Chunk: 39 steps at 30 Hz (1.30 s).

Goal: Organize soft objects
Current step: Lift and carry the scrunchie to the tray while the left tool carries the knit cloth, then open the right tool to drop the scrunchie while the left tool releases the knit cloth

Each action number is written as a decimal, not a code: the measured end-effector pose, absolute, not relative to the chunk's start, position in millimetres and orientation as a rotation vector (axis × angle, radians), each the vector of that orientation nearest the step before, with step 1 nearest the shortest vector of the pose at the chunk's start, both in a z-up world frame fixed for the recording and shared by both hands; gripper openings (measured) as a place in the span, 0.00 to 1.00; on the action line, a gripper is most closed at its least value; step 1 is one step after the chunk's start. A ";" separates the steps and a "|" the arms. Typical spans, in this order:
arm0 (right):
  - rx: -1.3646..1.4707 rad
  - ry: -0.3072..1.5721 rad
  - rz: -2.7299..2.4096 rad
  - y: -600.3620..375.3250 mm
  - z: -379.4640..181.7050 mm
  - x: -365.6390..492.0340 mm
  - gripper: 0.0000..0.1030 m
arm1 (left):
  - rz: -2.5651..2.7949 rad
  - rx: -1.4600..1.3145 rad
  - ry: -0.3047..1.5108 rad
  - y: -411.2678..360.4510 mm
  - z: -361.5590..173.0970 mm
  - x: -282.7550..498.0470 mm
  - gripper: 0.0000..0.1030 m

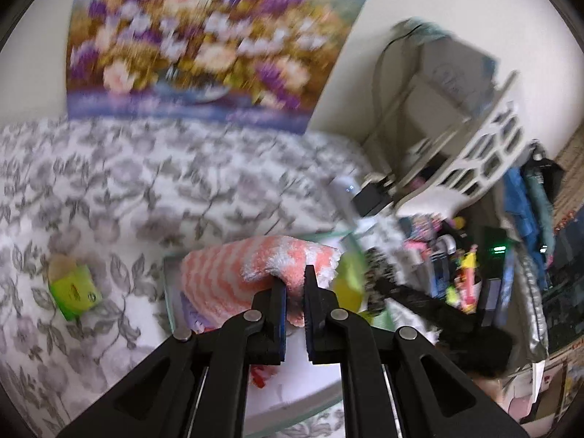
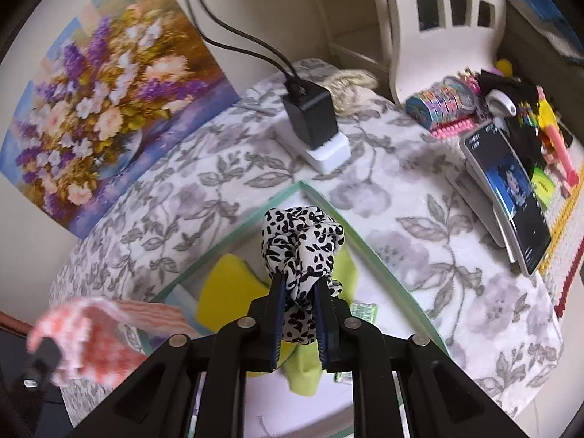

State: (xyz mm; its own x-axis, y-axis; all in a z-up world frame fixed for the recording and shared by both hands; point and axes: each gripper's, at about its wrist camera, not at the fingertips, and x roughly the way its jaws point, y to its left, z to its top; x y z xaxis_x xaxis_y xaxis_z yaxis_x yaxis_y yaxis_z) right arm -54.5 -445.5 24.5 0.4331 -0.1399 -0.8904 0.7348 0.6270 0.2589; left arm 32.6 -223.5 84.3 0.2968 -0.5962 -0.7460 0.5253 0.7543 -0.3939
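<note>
On the near side of both views, black linkage arms and blue-padded fingers. Left gripper point(image 1: 295, 284) is clamped on a fluffy orange-and-white striped cloth point(image 1: 252, 270), which humps toward 10 o'clock over a shallow glass-edged tray point(image 1: 168, 292). Right gripper point(image 2: 299, 288) is pinched on a black-and-white spotted scrunchie point(image 2: 301, 244), bunched fabric standing upright at 12 o'clock from the pads. In the right view the striped cloth shows blurred at 8 o'clock.

Under the scrunchie, inside the tray: a yellow sponge-like pad point(image 2: 228, 292) and a lime-green cloth point(image 2: 304, 372), both soft, flat, rumpled. Tray rim is greenish glass, straight edges meeting at a corner at 12 o'clock.

Surface: round table under a white cloth with grey leaf-and-flower print point(image 2: 401, 200). Small lime-green box point(image 1: 73, 288) lies on it at 9 o'clock in the left view, well apart from the tray.

Farther out in the right view: white power strip with black adapter point(image 2: 312, 120) at 12 o'clock, cables running up the wall; phone point(image 2: 511, 189) propped at 2 o'clock beside coloured clutter. White lattice-back chair point(image 2: 445, 11) at 1 o'clock. Floral painting point(image 2: 102, 102) leans on the cream wall at 10 o'clock.
</note>
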 end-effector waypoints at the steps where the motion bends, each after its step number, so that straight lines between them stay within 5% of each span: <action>1: 0.718 0.984 -0.610 -448.2 20.7 -54.7 0.15 | -0.734 -0.077 1.049 -225.1 76.2 36.2 0.08; 14: 0.728 1.020 -0.625 -459.3 -6.7 -50.9 0.15 | -0.622 -0.018 1.237 -236.8 1.3 59.4 0.08; 26: 0.723 1.067 -0.632 -457.8 -18.7 -48.9 0.18 | -0.585 0.039 1.306 -240.0 -13.8 59.6 0.09; 39: 0.653 1.096 -0.647 -448.8 13.6 -50.3 0.25 | -0.576 0.038 1.250 -227.4 28.1 56.7 0.39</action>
State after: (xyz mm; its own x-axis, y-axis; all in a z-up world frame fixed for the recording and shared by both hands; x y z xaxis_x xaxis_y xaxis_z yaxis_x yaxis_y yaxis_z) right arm -50.3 -448.8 13.6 0.3188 -0.1469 -0.9364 0.7485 0.6450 0.1536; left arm 56.7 -227.4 28.1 0.1931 -0.3903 -0.9002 0.4312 0.8579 -0.2795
